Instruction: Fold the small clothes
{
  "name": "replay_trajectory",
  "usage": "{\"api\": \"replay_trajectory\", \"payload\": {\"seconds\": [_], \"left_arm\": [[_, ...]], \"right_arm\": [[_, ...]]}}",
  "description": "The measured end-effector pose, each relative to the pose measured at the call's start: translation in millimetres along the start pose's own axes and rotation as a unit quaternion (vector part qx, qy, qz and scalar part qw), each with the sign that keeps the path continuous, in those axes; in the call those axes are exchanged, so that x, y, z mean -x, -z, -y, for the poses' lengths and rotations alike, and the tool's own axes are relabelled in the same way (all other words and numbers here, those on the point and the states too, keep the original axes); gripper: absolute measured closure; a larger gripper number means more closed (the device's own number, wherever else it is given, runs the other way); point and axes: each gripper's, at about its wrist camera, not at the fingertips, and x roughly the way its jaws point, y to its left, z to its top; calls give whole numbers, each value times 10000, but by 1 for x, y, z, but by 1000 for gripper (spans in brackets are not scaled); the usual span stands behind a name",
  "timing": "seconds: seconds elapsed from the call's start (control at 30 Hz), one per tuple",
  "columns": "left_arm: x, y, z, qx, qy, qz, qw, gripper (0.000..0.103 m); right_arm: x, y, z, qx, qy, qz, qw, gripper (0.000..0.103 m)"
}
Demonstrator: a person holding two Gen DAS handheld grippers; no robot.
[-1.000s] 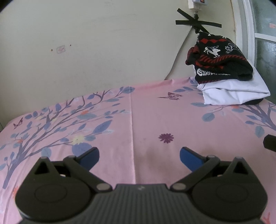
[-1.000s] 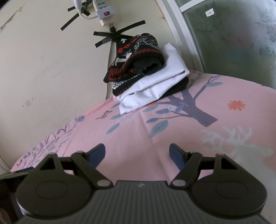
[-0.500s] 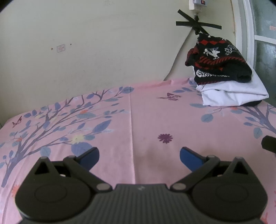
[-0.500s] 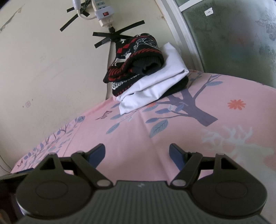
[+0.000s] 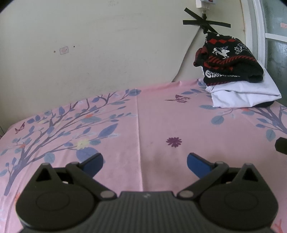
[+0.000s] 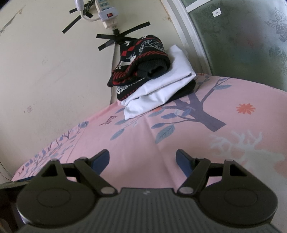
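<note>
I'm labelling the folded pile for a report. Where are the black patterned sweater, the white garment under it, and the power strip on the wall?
black patterned sweater (image 6: 141, 59): right wrist view, striped upper fold.
white garment (image 6: 161, 91): right wrist view, middle of folded cloth.
power strip (image 6: 107, 15): right wrist view, by its red switch.

The sheet (image 5: 154, 125) is pink, printed with blue-grey leaves on purple-grey branches, small butterflies, a purple flower (image 5: 173, 142) and, nearer the window, an orange flower (image 6: 245, 108) and pale white coral shapes. On the sheet's far corner, the top sweater (image 5: 227, 61) is black with red diamonds, red stripes and a white reindeer. Beneath it lies a plain white garment (image 5: 244, 95), then a black one (image 6: 184, 91). The wall (image 5: 107, 53) behind is cream, crossed by black tape (image 5: 206, 22).
</note>
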Motion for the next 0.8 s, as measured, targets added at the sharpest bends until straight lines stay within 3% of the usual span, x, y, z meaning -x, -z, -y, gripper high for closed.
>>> {"api": "replay_trajectory", "payload": {"seconds": [0.8], "left_arm": [[0, 1, 4, -174, -137, 3, 9998, 0]], "right_arm": [[1, 0, -1, -18, -1, -3, 10000, 35]]}}
